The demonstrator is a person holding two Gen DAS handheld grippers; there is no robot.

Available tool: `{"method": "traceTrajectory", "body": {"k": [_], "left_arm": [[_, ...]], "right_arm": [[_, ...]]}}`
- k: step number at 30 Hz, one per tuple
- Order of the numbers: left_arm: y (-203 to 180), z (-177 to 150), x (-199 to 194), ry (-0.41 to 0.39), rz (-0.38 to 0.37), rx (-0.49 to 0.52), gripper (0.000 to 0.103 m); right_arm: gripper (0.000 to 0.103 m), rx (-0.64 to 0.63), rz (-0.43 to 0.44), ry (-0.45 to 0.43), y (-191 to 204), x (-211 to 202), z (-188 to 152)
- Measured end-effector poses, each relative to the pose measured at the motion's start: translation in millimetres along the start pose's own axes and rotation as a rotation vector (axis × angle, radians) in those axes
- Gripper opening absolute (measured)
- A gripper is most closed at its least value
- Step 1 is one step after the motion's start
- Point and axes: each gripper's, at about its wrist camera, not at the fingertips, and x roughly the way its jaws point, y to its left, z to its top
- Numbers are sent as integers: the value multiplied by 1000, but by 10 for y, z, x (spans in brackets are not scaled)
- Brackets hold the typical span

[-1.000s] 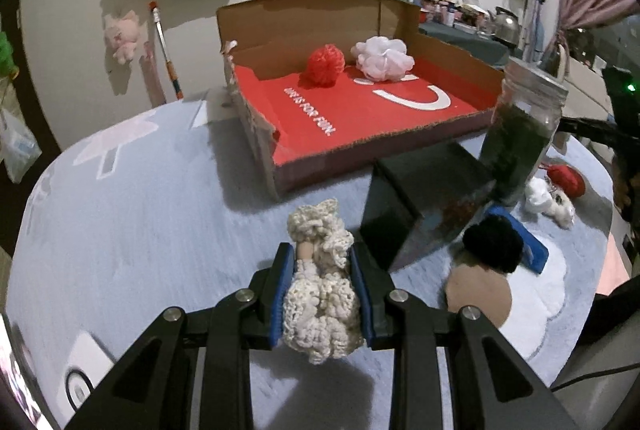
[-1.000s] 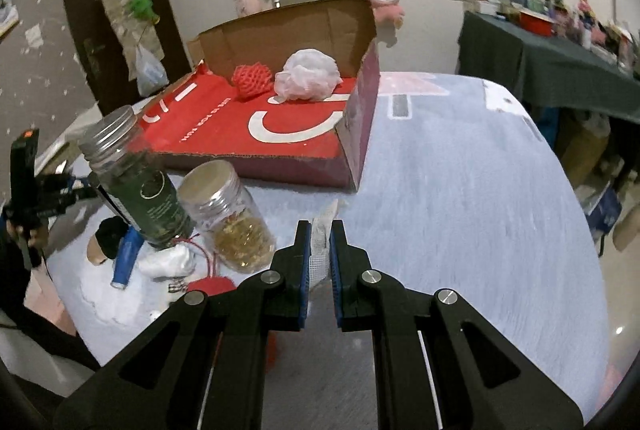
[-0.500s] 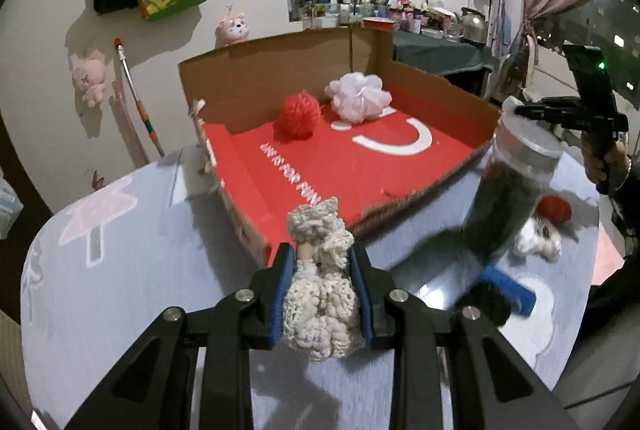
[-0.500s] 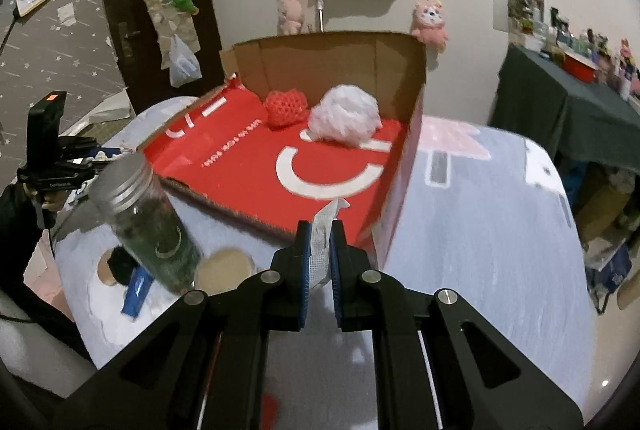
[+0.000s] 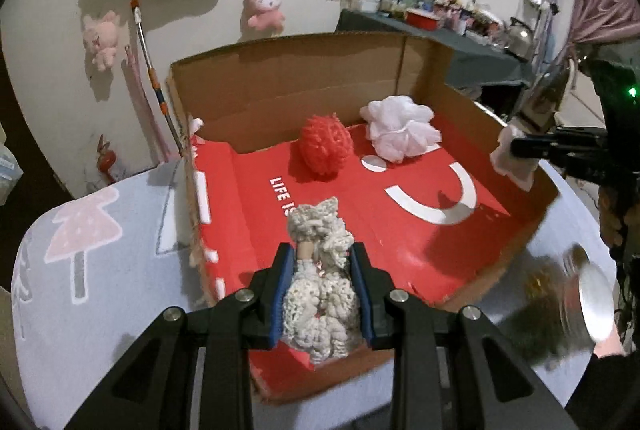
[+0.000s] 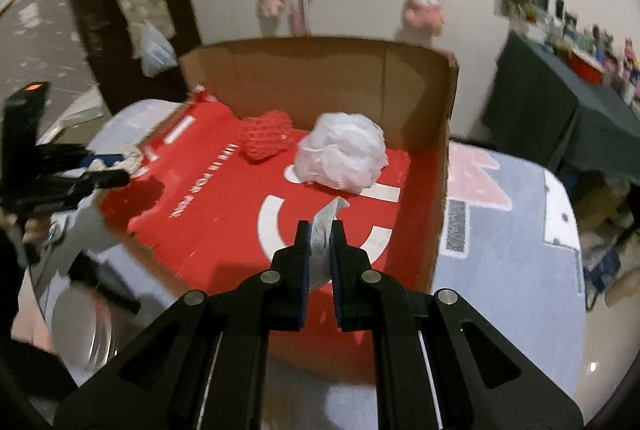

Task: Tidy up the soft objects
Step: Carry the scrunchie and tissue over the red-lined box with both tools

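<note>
Your left tongs [image 5: 322,294] clamped on a cream crocheted bundle [image 5: 320,286] over the red-lined cardboard box [image 5: 420,226] reading "LIFE IS", only your right view shows right tongs [image 6: 321,250] clamped on thin white cloth [image 6: 326,226].

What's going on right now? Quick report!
Left claw shut on cream knitted toy. Right claw pinching white scrap. Both above red box. Nothing blocking.

The cardboard box [image 5: 472,110] is brown outside, with a red floor printed in white lettering. In it lie a red knitted ball [image 5: 326,146] and a white mesh pouf [image 5: 400,128]. The crocheted piece [image 5: 320,278] is cream; the worktop [image 5: 80,270] pale grey-blue with pink trees.
</note>
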Motion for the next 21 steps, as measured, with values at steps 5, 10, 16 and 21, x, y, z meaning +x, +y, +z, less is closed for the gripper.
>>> {"method": "traceTrajectory", "body": {"k": [5, 10, 16, 21], "left_arm": [[-70, 222, 361, 96, 86, 3, 31], [-44, 341, 696, 170, 144, -4, 31], [23, 410, 992, 216, 188, -17, 32], [42, 437, 1114, 230, 203, -16, 32]], "right_arm": [[9, 57, -83, 136, -81, 496, 221], [9, 112, -138, 242, -205, 892, 295], [9, 143, -179, 268, -309, 1094, 339], [9, 137, -193, 280, -343, 1157, 362]]}}
